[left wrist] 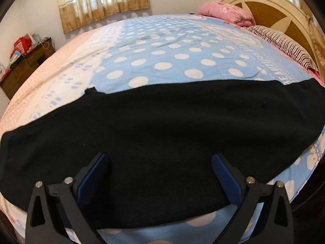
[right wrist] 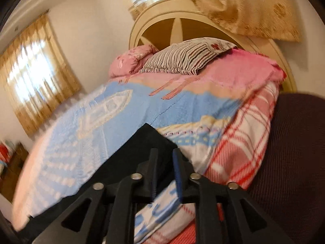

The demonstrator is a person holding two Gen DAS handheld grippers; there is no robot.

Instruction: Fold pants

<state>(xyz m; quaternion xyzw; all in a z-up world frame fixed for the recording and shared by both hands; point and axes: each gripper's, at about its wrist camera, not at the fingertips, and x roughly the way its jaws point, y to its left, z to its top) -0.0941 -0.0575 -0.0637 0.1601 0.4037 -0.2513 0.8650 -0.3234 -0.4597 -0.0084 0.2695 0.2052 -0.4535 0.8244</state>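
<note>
Pants (left wrist: 162, 142) lie flat across the near edge of your bed (left wrist: 158, 46), polka-dot blanket bare beyond; its border lettering is unreadable. Left gripper (left wrist: 160, 162) gapes wide over them, gripping nothing. Right gripper (right wrist: 165, 158) stands slightly parted, nothing between its 2 pads.

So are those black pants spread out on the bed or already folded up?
Spread out: the black pants lie flat as one long band across the dotted blanket. Whether they are already doubled lengthwise, I cannot tell.
</note>
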